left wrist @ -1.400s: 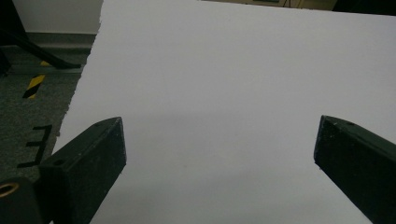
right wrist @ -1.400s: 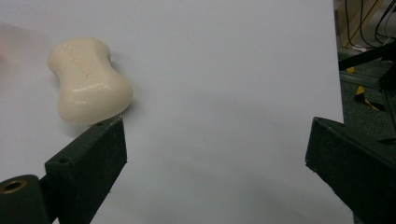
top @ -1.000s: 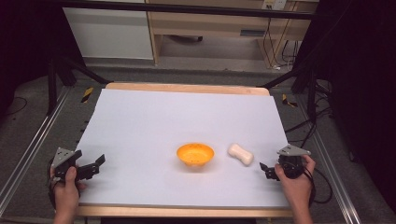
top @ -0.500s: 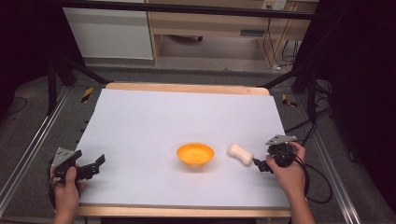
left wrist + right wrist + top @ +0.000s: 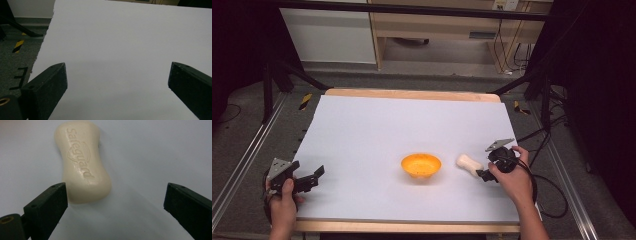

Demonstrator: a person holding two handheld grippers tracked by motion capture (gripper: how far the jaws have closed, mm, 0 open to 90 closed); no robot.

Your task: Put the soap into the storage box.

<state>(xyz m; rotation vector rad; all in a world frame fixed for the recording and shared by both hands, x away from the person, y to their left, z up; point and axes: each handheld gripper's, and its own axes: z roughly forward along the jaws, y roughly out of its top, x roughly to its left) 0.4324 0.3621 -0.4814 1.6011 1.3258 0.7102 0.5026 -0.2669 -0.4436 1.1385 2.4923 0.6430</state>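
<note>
Right claw (image 5: 482, 174) gaping beside cream soap bar (image 5: 469, 164), not yet gripped. Orange bowl (image 5: 421, 165) empty nearby. Left claw (image 5: 314, 176) parted, idle on table (image 5: 377, 125).

White sheet (image 5: 412, 125) covers my table (image 5: 412, 93), with wood trim bare at the far and near edges. Grey carpet floor (image 5: 412, 80) all round. Yellow-black tape strip (image 5: 305, 101) on the floor off the far-left corner, another (image 5: 518, 107) off the far-right. Metal rail (image 5: 242, 165) runs along the left, another rail (image 5: 562, 185) along the right. White cabinet (image 5: 329, 35) far left, wooden furniture (image 5: 437, 25) beside it, cables (image 5: 512, 55) hanging far right. Black frame bar (image 5: 412, 8) across the far end.
</note>
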